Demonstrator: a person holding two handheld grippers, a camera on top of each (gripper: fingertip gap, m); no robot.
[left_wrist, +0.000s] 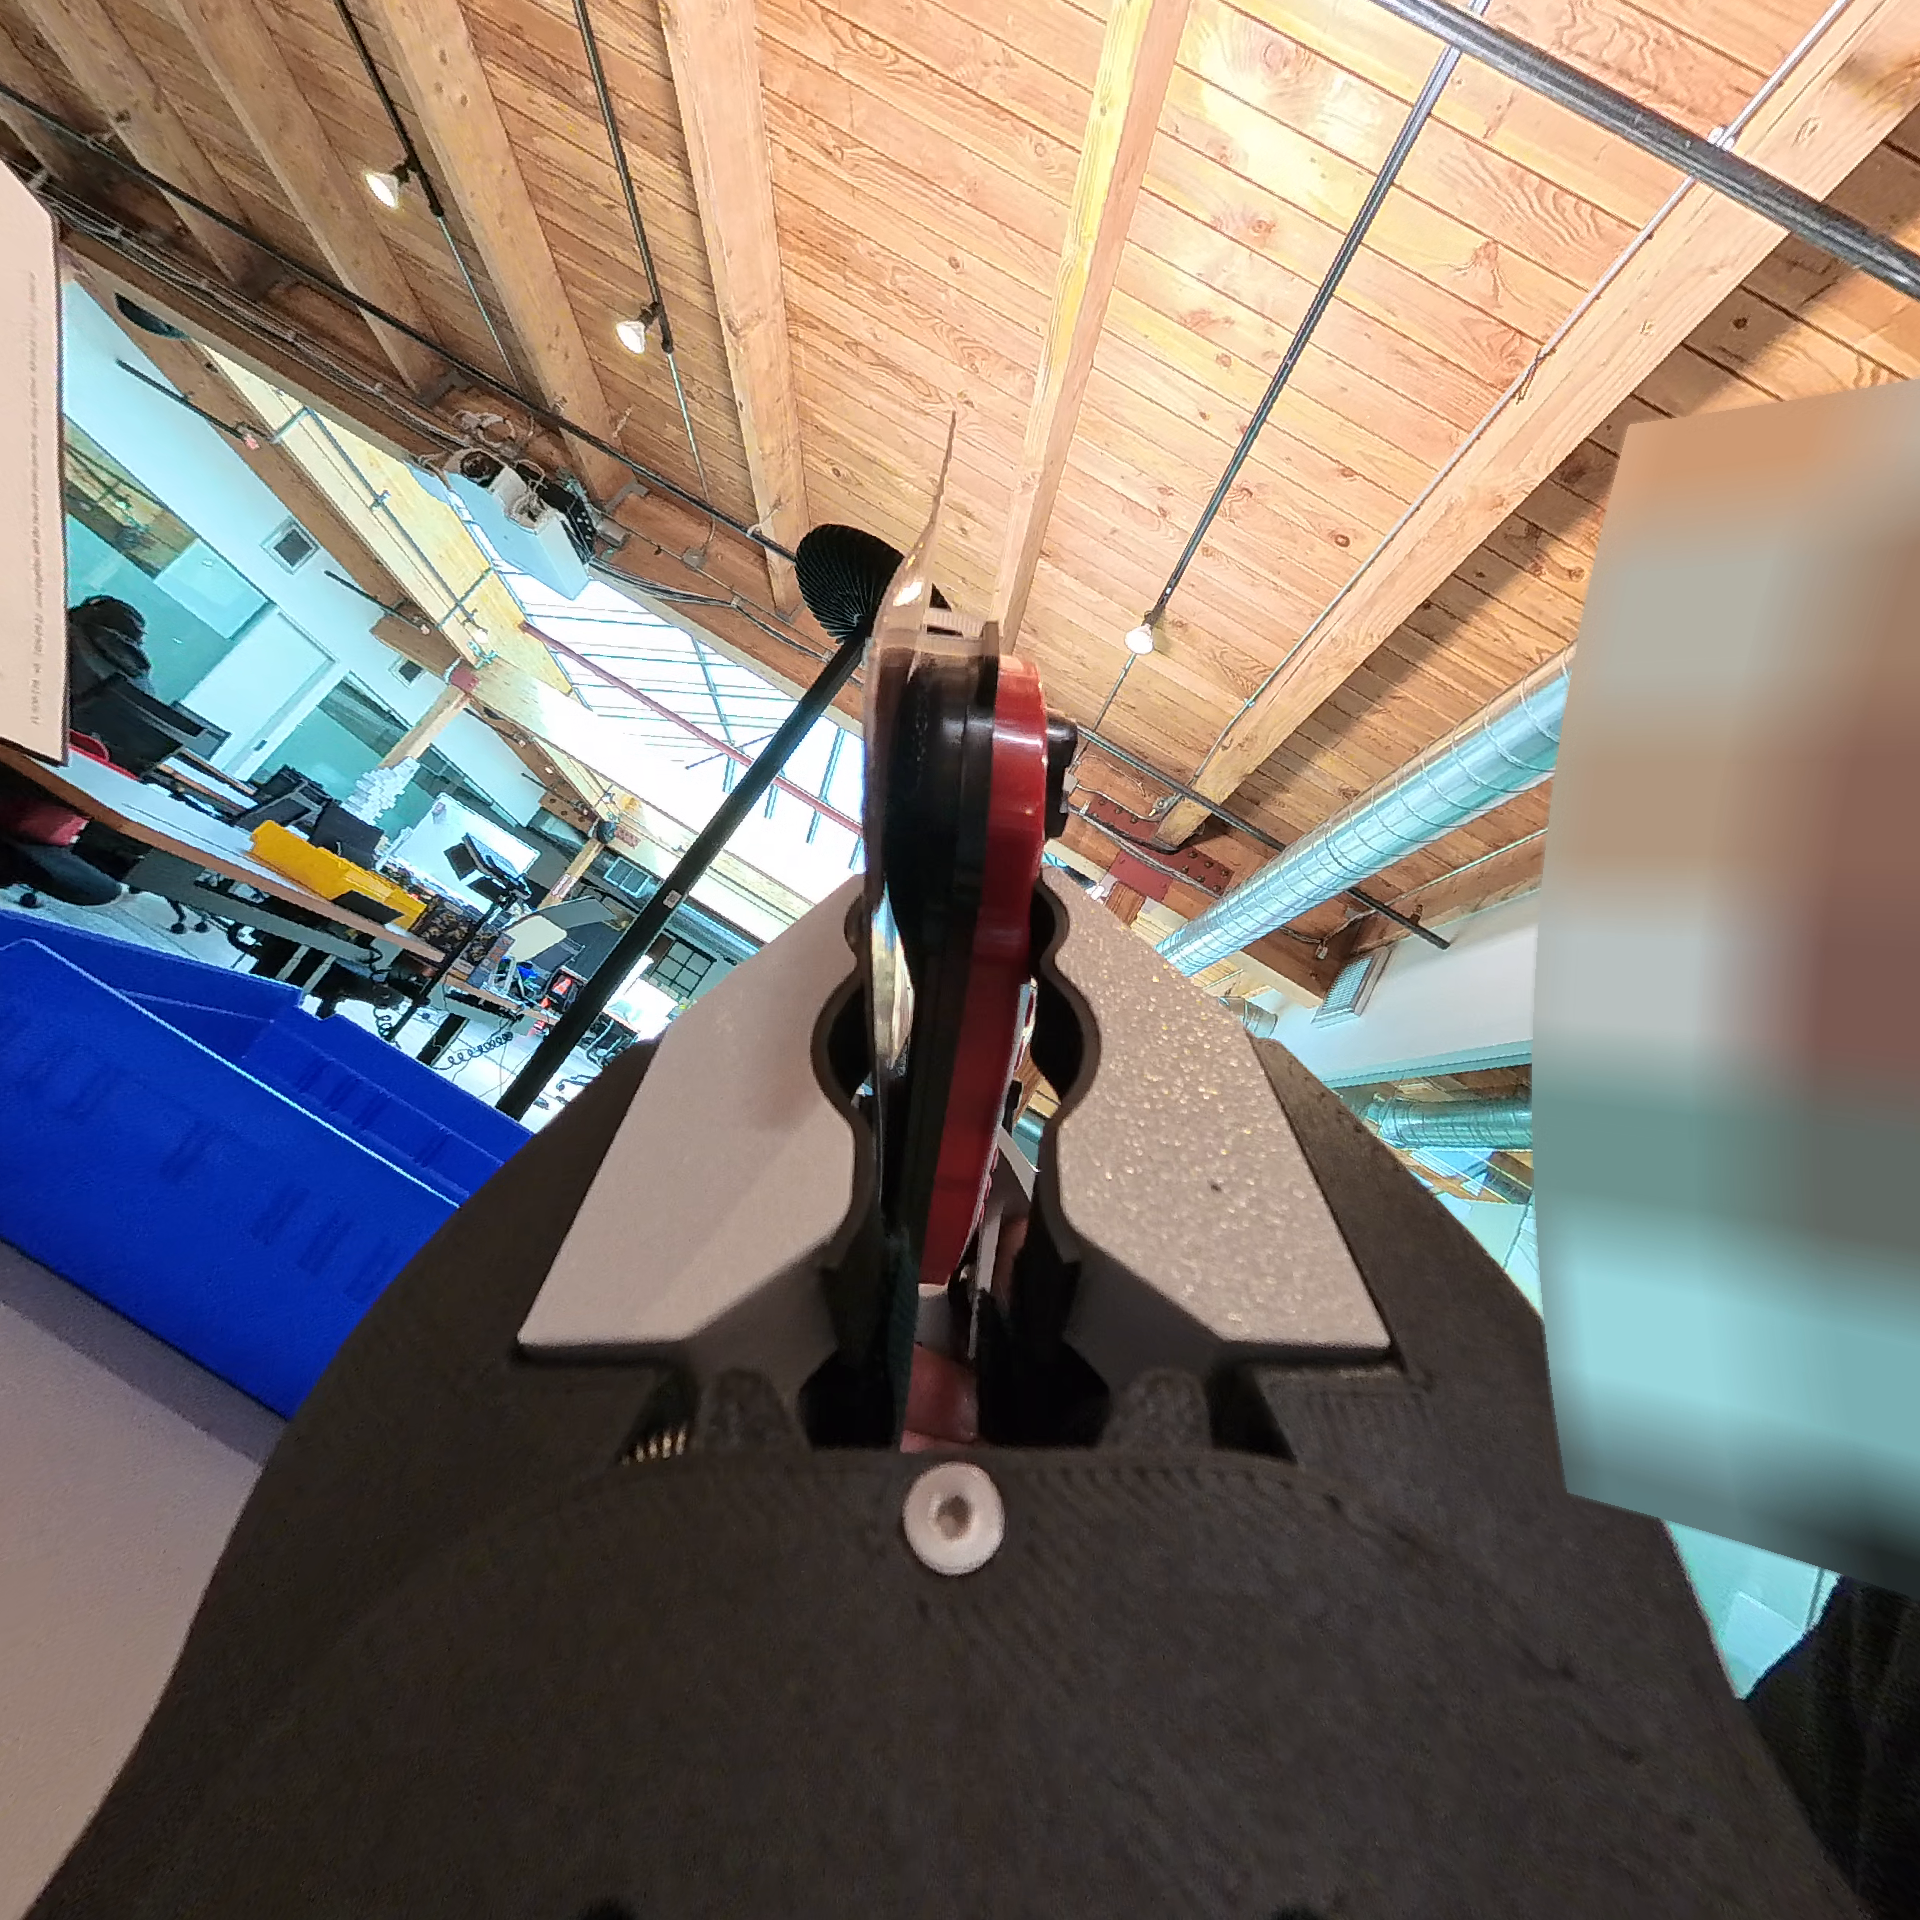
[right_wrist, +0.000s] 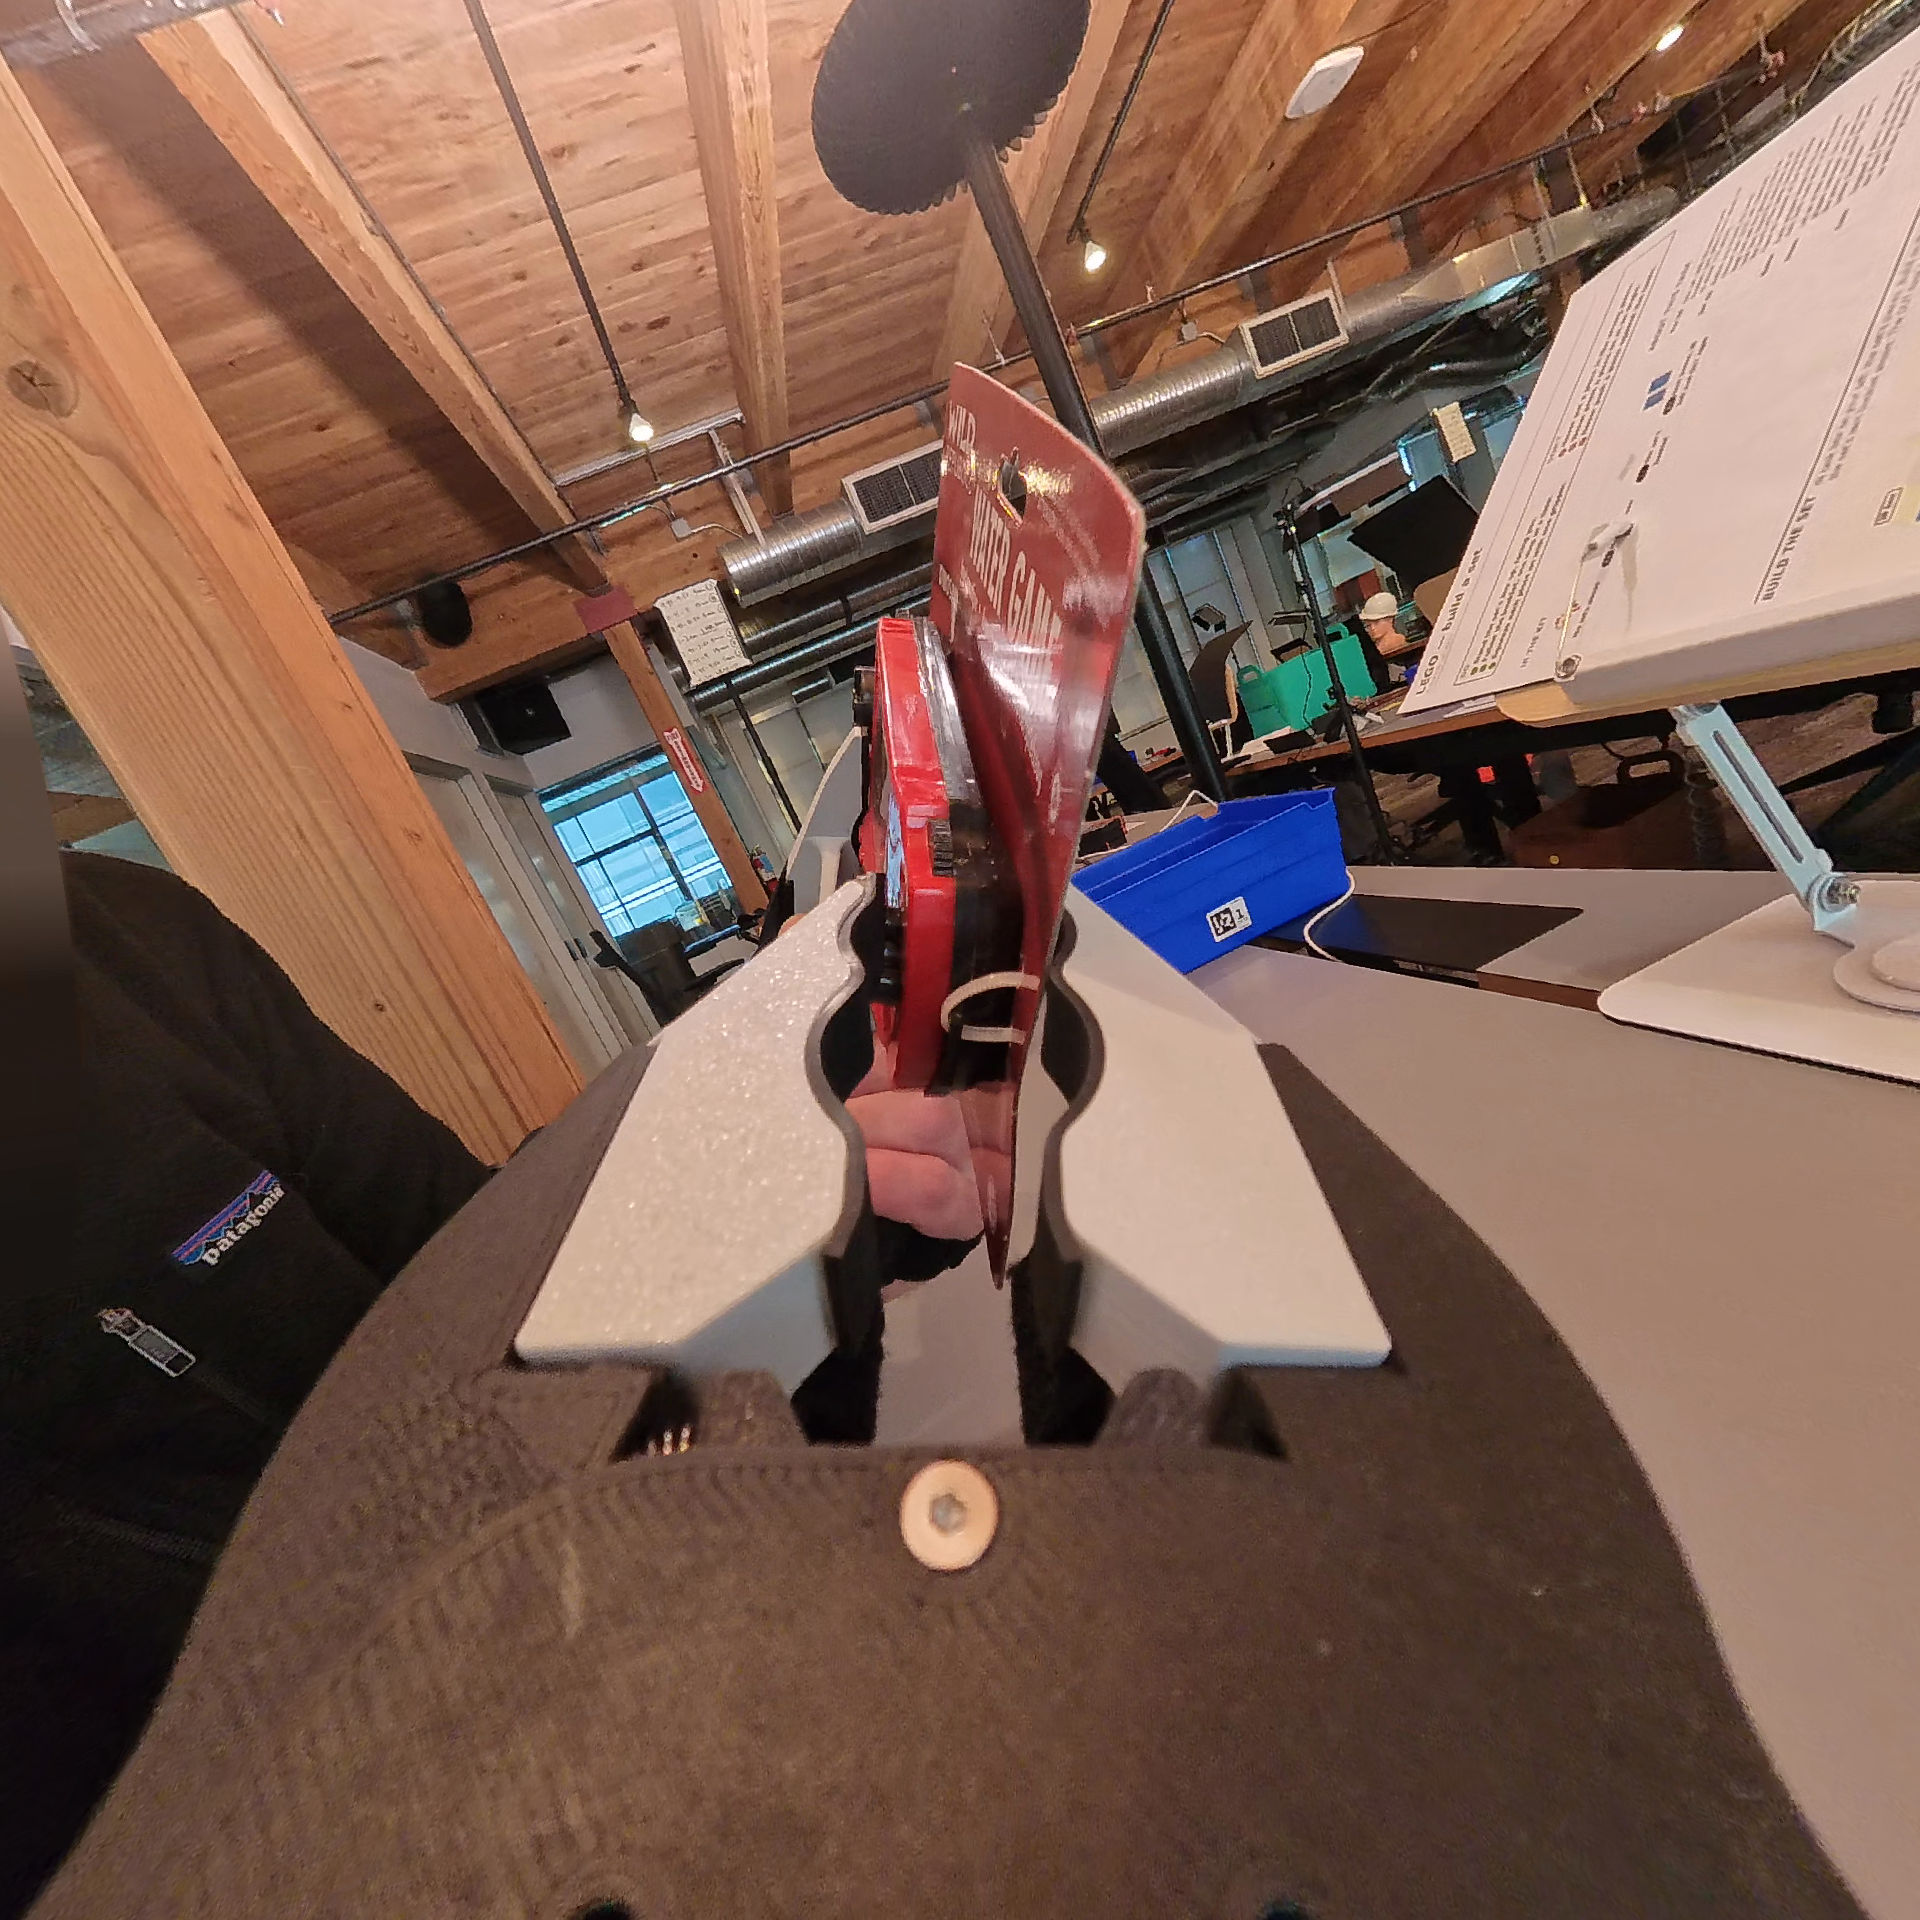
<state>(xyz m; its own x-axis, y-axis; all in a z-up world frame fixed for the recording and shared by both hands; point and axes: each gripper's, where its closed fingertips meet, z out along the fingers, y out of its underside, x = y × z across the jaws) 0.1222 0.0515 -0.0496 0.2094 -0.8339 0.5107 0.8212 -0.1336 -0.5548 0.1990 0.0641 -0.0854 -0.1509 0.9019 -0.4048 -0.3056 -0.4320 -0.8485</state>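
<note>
Wooden ceiling beams filled both frames' upper halves while the left gripper and right gripper, at centre frame, each stood clamped on the red carded toy, held aloft edge-on.

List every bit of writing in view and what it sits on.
Not quoting any wording; these bear it:
Red cardboard pack in the right gripper: white lettering.
Blue plastic bin: small white sticker.
White sheet on the tilted stand: print, mostly tiny.
Black jacket: chest logo.
White wall notice: too small.
</note>
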